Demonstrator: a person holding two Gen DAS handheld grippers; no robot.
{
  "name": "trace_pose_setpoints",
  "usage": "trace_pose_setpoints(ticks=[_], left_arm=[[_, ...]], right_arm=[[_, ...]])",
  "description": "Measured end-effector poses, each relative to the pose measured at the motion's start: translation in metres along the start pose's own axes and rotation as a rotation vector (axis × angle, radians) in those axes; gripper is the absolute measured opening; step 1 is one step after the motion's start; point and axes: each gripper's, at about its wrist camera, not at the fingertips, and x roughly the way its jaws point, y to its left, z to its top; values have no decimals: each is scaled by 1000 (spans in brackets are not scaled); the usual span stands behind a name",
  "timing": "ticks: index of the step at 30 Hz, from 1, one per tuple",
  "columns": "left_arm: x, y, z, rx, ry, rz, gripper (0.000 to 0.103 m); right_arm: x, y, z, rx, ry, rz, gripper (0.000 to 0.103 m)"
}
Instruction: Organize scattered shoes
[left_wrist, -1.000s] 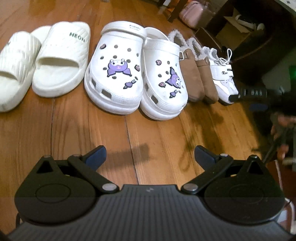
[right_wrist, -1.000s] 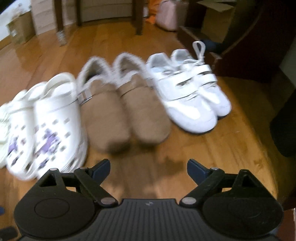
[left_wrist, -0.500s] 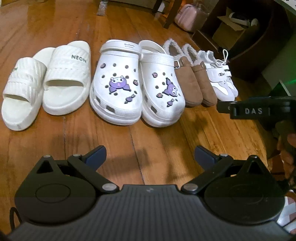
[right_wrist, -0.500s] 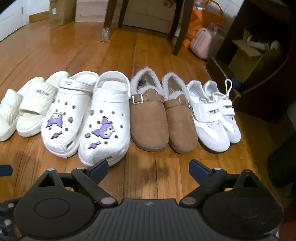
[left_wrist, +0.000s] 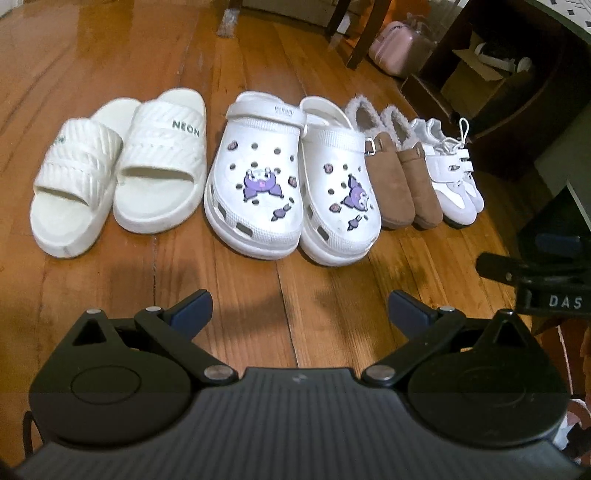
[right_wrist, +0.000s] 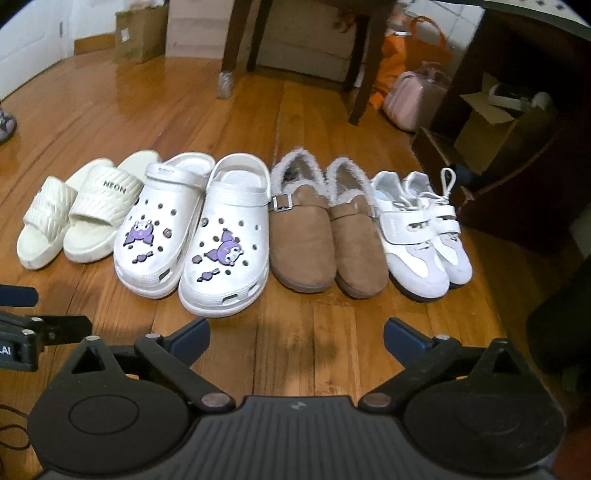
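Four pairs of shoes stand in one row on the wooden floor: cream slides on the left, then white clogs with purple charms, brown fur-lined slippers, and white strap sneakers on the right. My left gripper hangs open over bare floor in front of the clogs. My right gripper hovers in front of the clogs and slippers; its jaws are opening and nothing is between them. Neither touches a shoe.
Dark chair legs stand behind the row. A pink case, an orange bag and an open cardboard box in dark furniture sit at the back right. A person's foot shows at the far left.
Both grippers have pulled back and up from the row, so the shoes look smaller. The right view has swung left and now takes in all four pairs. The right jaws stand slightly wider.
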Motion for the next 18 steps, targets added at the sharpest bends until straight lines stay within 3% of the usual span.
trace_pose_setpoints(ticks=[9,18], left_arm=[[-8,-10,-2,70,-32,54,103],[-9,-15,-1,97,-23,52,103]], right_arm=[[-3,6,-9,23,-29,-13,102],[-7,17,-16,-79,-36,-61,102]])
